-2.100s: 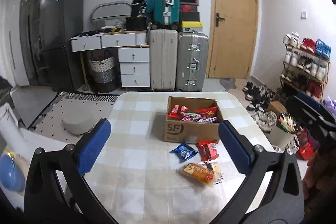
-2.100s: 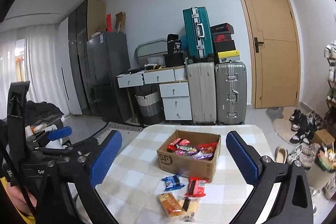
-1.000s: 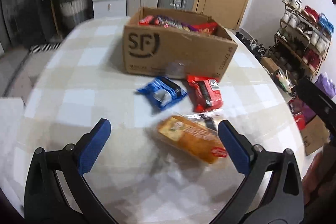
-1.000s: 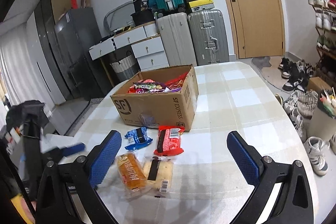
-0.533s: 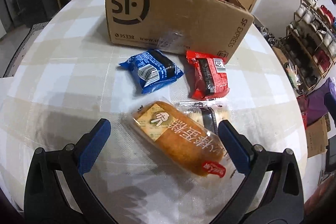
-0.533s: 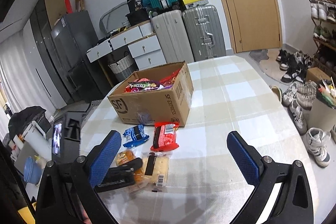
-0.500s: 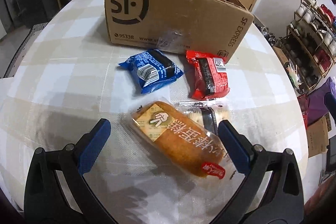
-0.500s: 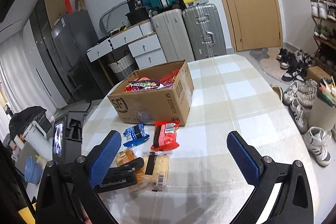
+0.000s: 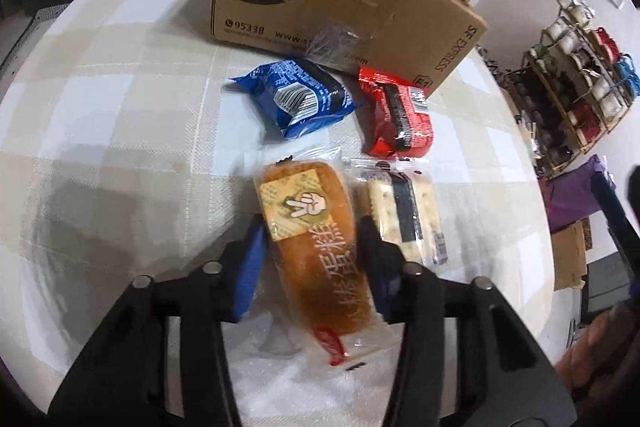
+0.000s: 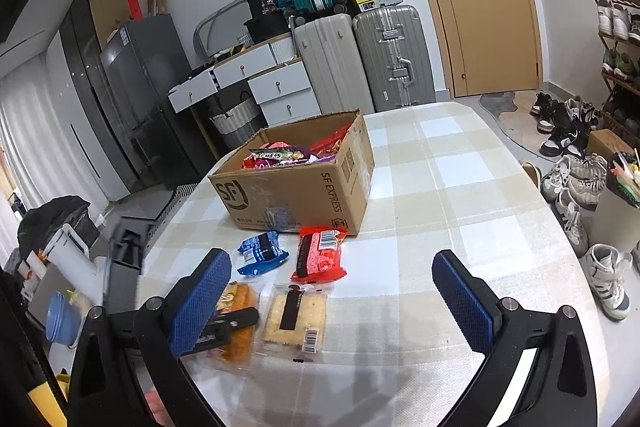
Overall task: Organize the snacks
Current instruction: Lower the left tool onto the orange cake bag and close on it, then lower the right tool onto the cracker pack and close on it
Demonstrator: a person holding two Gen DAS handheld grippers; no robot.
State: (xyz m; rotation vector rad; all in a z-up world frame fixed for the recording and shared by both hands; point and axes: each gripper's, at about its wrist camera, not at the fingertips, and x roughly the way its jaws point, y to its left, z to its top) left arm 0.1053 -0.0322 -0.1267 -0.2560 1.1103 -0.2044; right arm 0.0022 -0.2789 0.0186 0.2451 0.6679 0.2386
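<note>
Your left gripper point(image 9: 312, 251) has just been closing and now pinches the orange cake packet point(image 9: 310, 247) between its fingers, low on the table point(image 9: 120, 107). Squeeze harder and you crush the soft cake; lift fast and the slick wrapper may slip. The cracker packet point(image 9: 404, 215) touches your right-hand finger and could drag along. Your right gripper point(image 10: 332, 295) hangs spread, holding nothing.

Both grippers, left gripper point(image 9: 310, 259) and right gripper point(image 10: 332, 295), have black frames, silver screws and textured blue pads point(image 10: 202, 303).
</note>
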